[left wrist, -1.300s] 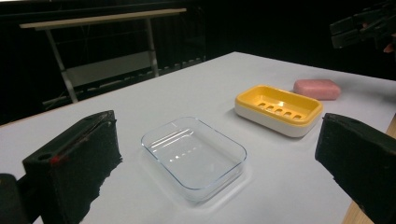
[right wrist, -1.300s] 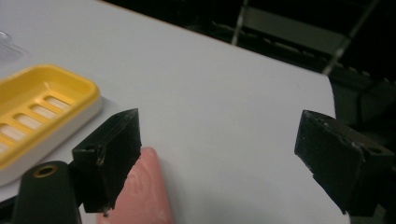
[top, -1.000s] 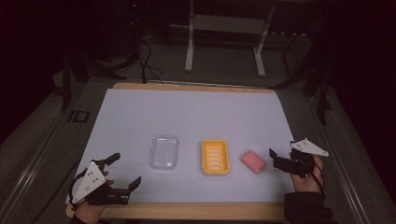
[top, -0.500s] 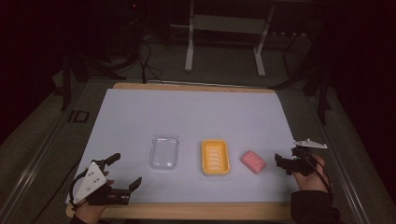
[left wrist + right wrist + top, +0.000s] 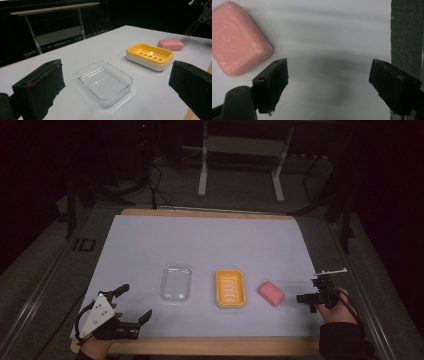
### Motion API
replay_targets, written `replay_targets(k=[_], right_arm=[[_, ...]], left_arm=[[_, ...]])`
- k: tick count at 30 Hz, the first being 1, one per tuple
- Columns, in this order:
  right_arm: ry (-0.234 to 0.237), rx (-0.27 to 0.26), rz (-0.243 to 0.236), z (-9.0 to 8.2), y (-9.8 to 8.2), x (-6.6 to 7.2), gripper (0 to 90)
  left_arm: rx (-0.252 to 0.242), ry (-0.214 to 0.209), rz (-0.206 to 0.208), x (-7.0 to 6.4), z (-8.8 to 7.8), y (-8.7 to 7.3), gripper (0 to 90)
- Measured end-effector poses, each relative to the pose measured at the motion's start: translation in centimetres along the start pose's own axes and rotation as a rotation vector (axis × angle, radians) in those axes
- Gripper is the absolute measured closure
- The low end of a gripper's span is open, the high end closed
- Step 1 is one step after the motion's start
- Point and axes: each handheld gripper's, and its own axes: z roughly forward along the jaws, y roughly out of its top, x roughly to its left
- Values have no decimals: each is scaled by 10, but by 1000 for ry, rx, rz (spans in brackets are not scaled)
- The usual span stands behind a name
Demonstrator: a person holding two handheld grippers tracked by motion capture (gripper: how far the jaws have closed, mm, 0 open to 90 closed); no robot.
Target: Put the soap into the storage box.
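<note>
In the right gripper view, pink soap (image 5: 238, 40) is edge-cropped.

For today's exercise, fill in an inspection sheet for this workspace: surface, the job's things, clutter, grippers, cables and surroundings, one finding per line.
Surface: white table cover over a wooden board, flat and bare around the items.
Job's things: pink soap bar lies on the cover, to the right of the yellow soap dish, apart from it; clear lid lies to the left of the dish.
Clutter: nothing seen.
Grippers: right gripper sits to the right of the soap, jaws apart and just closing a little, nothing between them; left gripper is open near the front left corner.
Cables: one trails from the right gripper; more lie on the floor behind.
Surroundings: dark room, grey metal stand beyond the table.
</note>
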Motion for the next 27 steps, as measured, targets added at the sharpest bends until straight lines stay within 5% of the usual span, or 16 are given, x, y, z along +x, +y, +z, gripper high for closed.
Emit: replay_targets(k=[13,27], right_arm=[[51,243,-62,2,1,-1,141],[150,402,-145,-5,0,-2,137]], left_arm=[[0,-1,-1,0,0,0,2],[1,1,0,0,0,0,2]])
